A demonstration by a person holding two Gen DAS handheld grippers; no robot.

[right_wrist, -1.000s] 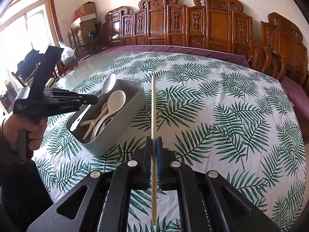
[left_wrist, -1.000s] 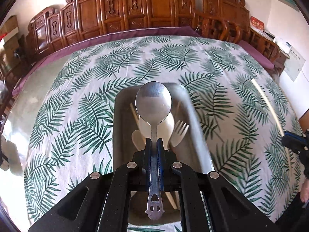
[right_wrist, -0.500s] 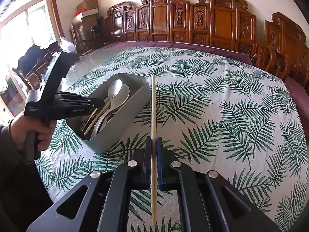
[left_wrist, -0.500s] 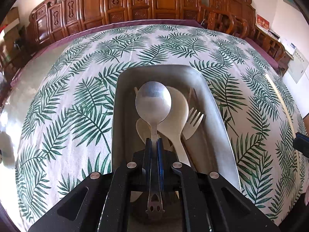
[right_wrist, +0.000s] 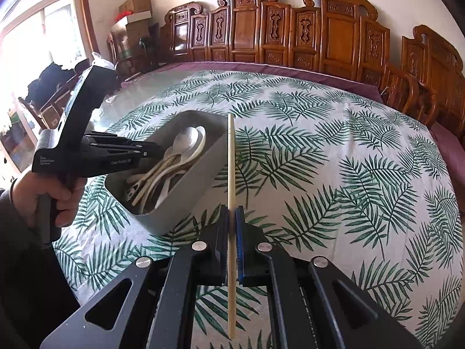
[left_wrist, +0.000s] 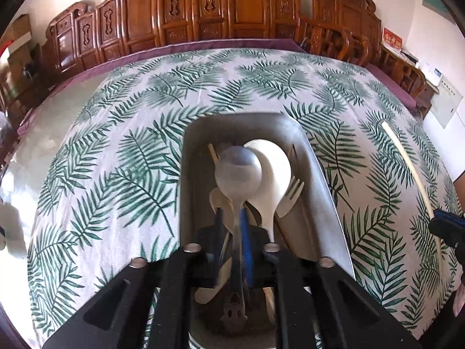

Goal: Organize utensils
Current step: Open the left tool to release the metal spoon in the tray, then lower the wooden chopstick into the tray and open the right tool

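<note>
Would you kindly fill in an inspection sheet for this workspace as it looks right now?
Surface: table under a white cloth with green fern print.
Job's things: grey rectangular plastic bin holding pale spoons and a fork; silver metal spoon over it; one pale wooden chopstick outside it.
Clutter: nothing seen on the cloth.
Grippers: left gripper has jaws parted around the spoon's handle; right gripper clamps the chopstick.
Cables: nothing seen.
Surroundings: carved wooden chairs, cardboard boxes, window.

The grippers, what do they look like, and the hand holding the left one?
Both grippers, left and right, are matte black with silver screws, triangular cutouts and blue finger pads. The left one's pistol-shaped body carries white lettering. The hand on it is bare, with a dark sleeve.
</note>
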